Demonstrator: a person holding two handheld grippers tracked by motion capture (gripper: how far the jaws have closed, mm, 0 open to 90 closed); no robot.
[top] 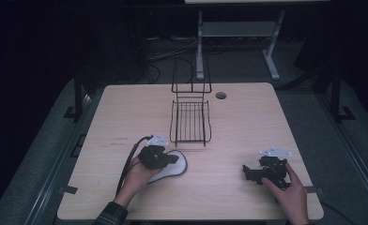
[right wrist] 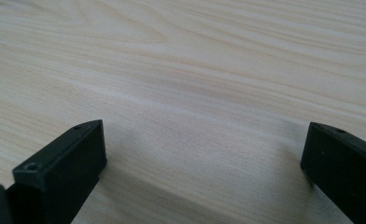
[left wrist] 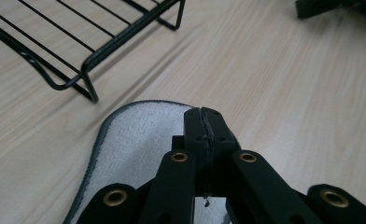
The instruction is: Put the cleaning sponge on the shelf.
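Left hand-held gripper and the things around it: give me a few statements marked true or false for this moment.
1. The left hand-held gripper has its jaws closed together over the white pad. True.
2. The right hand-held gripper is shut. False: its jaws stand wide apart over bare table.
3. The white pad lies inside the wire rack. False: it lies on the table in front of the rack.
4. The wire rack holds nothing. True.
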